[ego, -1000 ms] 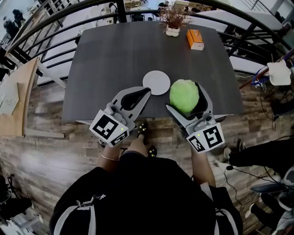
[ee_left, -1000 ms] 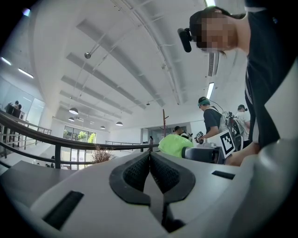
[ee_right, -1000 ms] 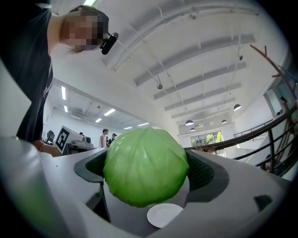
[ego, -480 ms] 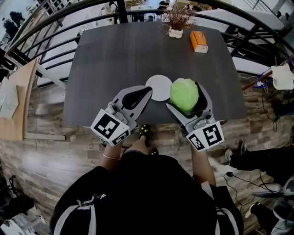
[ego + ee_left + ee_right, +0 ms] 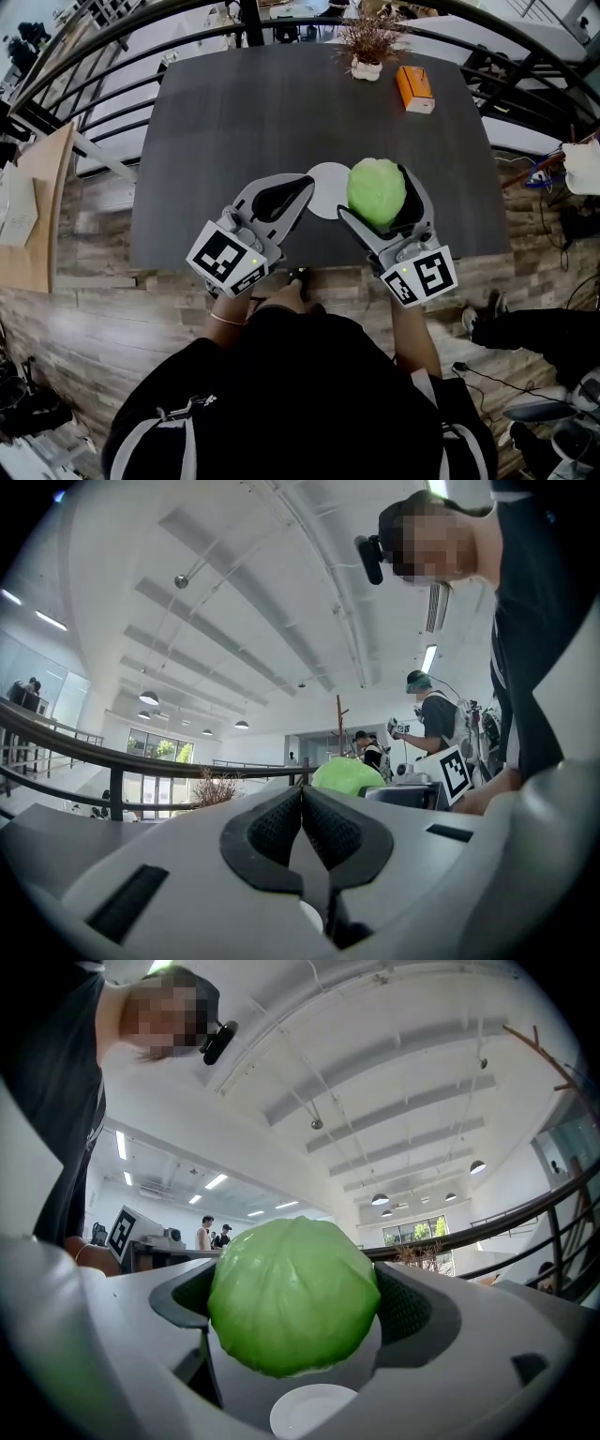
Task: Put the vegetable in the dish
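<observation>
Head view, with both gripper views. Compared with 1 second ago, we see the white dish (image 5: 327, 194) sit closer to both grippers. Its right edge now slips behind the cabbage (image 5: 377, 190) and its left edge behind the tip of the left gripper (image 5: 300, 187). We read this as the carry nearing its end, with the vegetable brought almost to the dish but not yet over its centre.

The right gripper (image 5: 382, 201) has its 2 jaws spread wide and pressed against opposite flanks of the cabbage, which is held clear of the dark surface (image 5: 281, 103). In the right gripper view the dish (image 5: 314, 1411) shows low, ahead of and beneath the green head (image 5: 292, 1293). The left gripper carries nothing, its 2 jaws meeting pad to pad in its own view.

Both forearms reach forward from the near edge of the surface. The grippers lie side by side, angled slightly inward toward the dish, marker cubes up. A potted plant (image 5: 368, 44) and an orange box (image 5: 414, 88) stand well apart at the far edge.
</observation>
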`<state>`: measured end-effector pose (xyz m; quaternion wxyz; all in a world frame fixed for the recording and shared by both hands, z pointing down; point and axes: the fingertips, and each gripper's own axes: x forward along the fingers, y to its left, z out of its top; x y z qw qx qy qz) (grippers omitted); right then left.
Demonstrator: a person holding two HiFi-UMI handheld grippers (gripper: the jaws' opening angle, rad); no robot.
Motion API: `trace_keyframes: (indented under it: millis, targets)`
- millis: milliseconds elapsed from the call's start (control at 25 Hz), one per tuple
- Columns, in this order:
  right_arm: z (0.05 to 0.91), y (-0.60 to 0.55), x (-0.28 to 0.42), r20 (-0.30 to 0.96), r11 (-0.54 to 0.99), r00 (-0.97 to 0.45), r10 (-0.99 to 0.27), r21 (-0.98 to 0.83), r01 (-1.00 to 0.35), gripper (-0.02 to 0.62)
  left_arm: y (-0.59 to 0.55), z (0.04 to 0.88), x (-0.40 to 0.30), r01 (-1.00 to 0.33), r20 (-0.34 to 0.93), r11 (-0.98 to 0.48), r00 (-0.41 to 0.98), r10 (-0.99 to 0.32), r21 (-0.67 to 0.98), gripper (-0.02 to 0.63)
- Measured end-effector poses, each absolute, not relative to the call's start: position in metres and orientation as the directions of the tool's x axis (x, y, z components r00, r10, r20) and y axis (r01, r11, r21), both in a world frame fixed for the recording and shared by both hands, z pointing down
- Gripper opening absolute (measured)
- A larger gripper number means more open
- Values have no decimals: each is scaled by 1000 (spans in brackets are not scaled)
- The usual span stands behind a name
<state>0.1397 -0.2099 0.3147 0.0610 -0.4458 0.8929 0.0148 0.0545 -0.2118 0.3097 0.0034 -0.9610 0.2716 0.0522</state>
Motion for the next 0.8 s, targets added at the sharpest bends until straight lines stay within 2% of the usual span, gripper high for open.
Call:
trace_keyframes:
  millis: [800]
  targets:
    - [354,-247,134,-60,601,-598,-799,-76,-795,510,-242,330,44,-538,-57,-841,840,-540,47,11]
